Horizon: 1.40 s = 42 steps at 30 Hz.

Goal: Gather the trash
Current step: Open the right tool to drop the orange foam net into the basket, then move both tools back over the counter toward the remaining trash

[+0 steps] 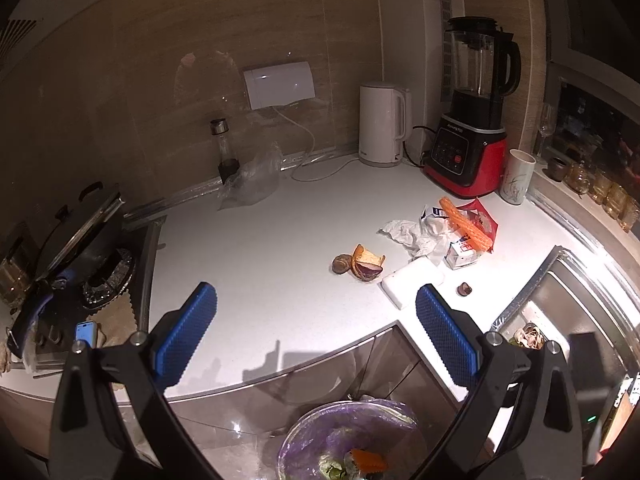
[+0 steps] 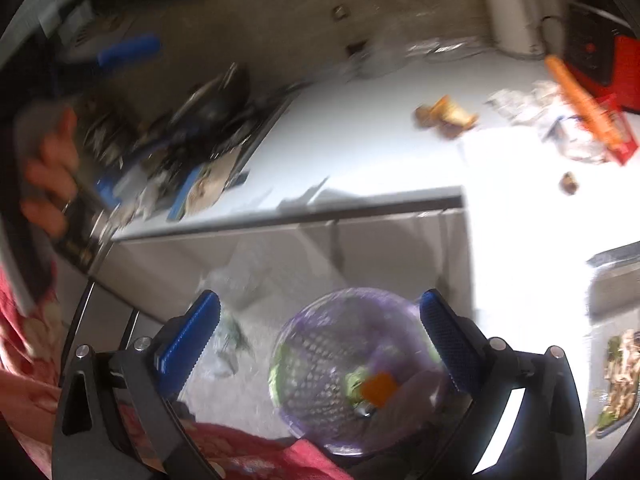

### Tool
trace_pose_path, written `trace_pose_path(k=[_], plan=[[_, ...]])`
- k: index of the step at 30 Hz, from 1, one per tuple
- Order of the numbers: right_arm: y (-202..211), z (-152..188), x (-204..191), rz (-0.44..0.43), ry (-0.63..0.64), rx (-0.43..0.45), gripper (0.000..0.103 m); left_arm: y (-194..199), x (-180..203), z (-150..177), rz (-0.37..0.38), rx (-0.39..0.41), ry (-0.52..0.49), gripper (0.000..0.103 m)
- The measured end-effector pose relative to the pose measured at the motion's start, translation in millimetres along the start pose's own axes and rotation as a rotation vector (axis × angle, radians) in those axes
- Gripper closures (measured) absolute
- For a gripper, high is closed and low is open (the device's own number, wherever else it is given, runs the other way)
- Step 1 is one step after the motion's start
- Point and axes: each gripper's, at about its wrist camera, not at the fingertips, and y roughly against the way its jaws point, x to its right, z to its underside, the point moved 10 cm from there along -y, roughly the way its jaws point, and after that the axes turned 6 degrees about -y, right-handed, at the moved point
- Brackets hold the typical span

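**On the white table, trash waits while both tools hang empty**

On the white table (image 1: 260, 248) we see the trash gathered toward the right side, near a red and black blender (image 1: 468, 148). Crumpled white paper (image 1: 416, 234) lies against a small milk carton (image 1: 460, 254), with a long orange mesh sleeve (image 1: 466, 224) lying across a red wrapper (image 1: 486, 216). Just left of that heap sit onion scraps (image 1: 362, 266), brown and purple. A white foam block (image 1: 412, 280) lies nearer us, and a small brown nut-like bit (image 1: 465, 289) rests apart beside it.

Below the table edge stands a round bin lined with a purple bag (image 2: 352, 368); green scraps and an orange piece already lie inside.

Our left tool (image 1: 316, 324) hangs over the table's front edge, blue pads spread wide, gripping nothing. Our right tool (image 2: 320, 336) hangs above the bin, likewise spread and empty. The right view is blurred.
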Motion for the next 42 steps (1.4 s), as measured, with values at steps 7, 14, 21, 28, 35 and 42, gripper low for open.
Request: trace_pose_path(k=[7,14,21,28,35,42], plan=[[51,-52,70,0.222,0.028,0.129,0.003,-61,33,-6,0.08,0.013,0.014,0.008],[64,-94,152,0.353,0.024,0.159,0.003,-101,104,-24,0.214,0.045,-0.045,0.008],[60,-105,204,0.336,-0.011,0.138,0.003,-153,181,-17,0.358,0.047,-0.31,0.008],[53,-98,240,0.326,-0.056,0.104,0.003,-207,226,14,0.551,-0.08,-0.62,0.008],[42,-98,265,0.326,-0.116,0.087,0.003,-250,225,31,0.636,-0.237,-0.643,0.018],[35,-106,269,0.315,-0.123,0.085,0.003,-256,223,36,0.606,-0.225,-0.675,0.039]])
